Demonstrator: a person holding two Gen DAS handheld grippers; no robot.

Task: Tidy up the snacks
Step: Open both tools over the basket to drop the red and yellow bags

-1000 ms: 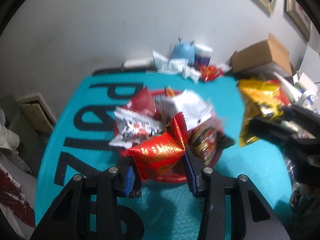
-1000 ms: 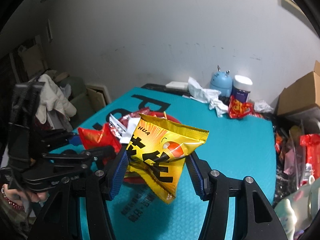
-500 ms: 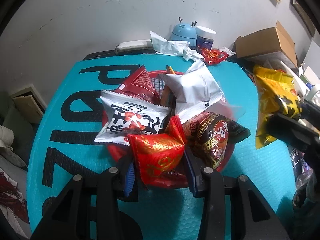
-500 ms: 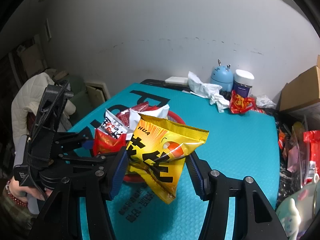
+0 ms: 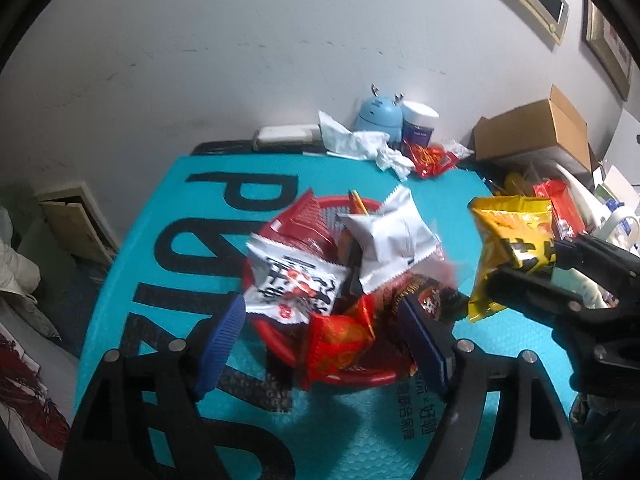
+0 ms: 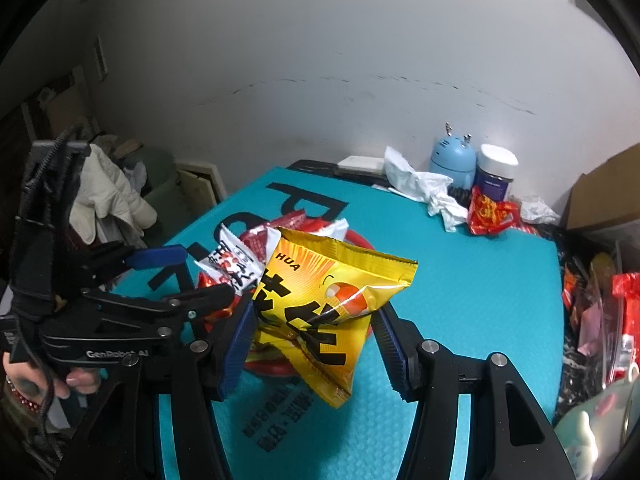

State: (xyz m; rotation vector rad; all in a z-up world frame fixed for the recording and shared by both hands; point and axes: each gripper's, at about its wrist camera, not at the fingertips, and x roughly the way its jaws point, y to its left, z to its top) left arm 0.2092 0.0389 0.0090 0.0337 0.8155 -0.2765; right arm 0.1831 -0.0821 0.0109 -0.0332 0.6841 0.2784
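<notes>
A red basket (image 5: 360,380) heaped with snack packets sits on the teal mat (image 5: 180,240). My left gripper (image 5: 320,304) hovers over its near rim with jaws opening. A red foil packet (image 5: 336,344) lies in the basket between the blue pads, which do not touch it. Behind it lie a white printed packet (image 5: 296,284), a plain white packet (image 5: 392,240) and a dark brown packet (image 5: 432,296). My right gripper (image 6: 314,314) is shut on a yellow snack bag (image 6: 332,292), held above the mat to the right of the basket (image 6: 360,240). The left gripper (image 6: 192,276) shows at the left.
Along the mat's far edge stand a blue deer-shaped gadget (image 5: 378,114), a white-lidded jar (image 5: 418,122), crumpled tissue (image 5: 360,144) and a red packet (image 5: 432,158). A cardboard box (image 5: 536,128) and cluttered packets fill the right side. A person's hand (image 6: 76,380) holds the left gripper.
The left gripper lowered the red foil packet to the basket, then its jaws spread and let it go. The right gripper has kept still with the yellow bag.
</notes>
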